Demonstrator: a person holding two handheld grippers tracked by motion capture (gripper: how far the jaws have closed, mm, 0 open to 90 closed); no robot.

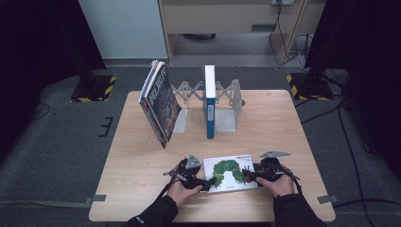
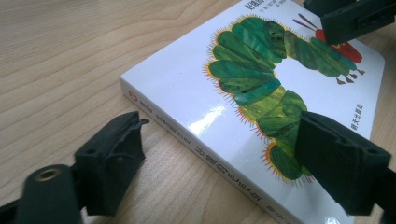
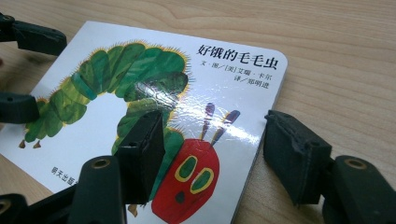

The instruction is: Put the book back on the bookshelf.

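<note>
A white picture book (image 1: 230, 173) with a green caterpillar on its cover lies flat on the wooden tabletop (image 1: 142, 156), low in the centre of the high view, between a person's two hands. The left gripper (image 1: 208, 182) sits at the book's left edge; in the left gripper view its jaws stand apart, one resting on the bare wood beside the spine and the other over the cover, neither pressing on the book (image 2: 196, 93). The right gripper (image 1: 248, 178) straddles the book's right edge; in the right gripper view one jaw lies over the caterpillar's red head and the other sits on the wood just off the edge, released, with a gap showing between it and the book (image 3: 140, 107). Both sleeves enter from the bottom of the high view. Farther back, in the upper middle of that view, a metal book rack (image 1: 227, 101) holds an upright blue-spined book (image 1: 209, 101), and several dark-covered books (image 1: 160, 101) lean at its left end.
</note>
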